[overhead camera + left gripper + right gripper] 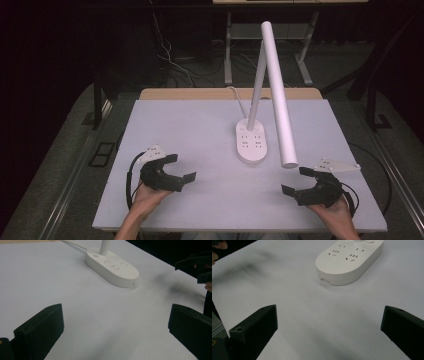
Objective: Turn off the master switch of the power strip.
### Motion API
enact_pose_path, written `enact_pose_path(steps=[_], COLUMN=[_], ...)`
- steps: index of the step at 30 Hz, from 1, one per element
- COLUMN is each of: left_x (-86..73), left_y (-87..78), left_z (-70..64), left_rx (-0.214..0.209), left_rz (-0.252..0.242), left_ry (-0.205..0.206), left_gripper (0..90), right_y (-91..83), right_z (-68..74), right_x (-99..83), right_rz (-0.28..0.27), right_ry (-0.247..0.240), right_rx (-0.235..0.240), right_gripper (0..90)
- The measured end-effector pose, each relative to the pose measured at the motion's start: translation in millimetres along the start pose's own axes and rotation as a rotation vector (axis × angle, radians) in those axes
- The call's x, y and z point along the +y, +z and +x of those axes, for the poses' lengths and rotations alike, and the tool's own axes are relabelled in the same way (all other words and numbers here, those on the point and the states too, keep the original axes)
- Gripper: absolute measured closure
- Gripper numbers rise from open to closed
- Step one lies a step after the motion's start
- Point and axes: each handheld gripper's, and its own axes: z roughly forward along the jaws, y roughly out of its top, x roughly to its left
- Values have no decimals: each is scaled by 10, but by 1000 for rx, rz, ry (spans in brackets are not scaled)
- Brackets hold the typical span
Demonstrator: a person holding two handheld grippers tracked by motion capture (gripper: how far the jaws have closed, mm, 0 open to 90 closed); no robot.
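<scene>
Left gripper (181,168) jaws wide, right gripper (295,181) jaws wide, near front table (190,125) edge, lamp base (251,143) between, apart

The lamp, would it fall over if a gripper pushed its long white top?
Probably it would tip: the lamp is tall, and its head leans far past the small base. Pushed low on the base, it would likely slide on the smooth table.

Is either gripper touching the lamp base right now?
No, the left gripper and right gripper sit open on the table, apart from the lamp base.
</scene>
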Motion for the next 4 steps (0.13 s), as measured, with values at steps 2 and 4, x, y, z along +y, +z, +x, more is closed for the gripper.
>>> enact_pose_path(steps=[2,4], left_x=[-56,-97], left_y=[-11,-16], left_z=[-20,-34], left_rx=[-3,-6], left_rz=[8,13], left_ry=[-1,-5], left_gripper=[0,0], right_y=[1,1], right_z=[-3,-2], right_x=[1,1], right_rz=[0,0], right_ry=[0,0], right_rx=[-1,-1], right_gripper=[3,3])
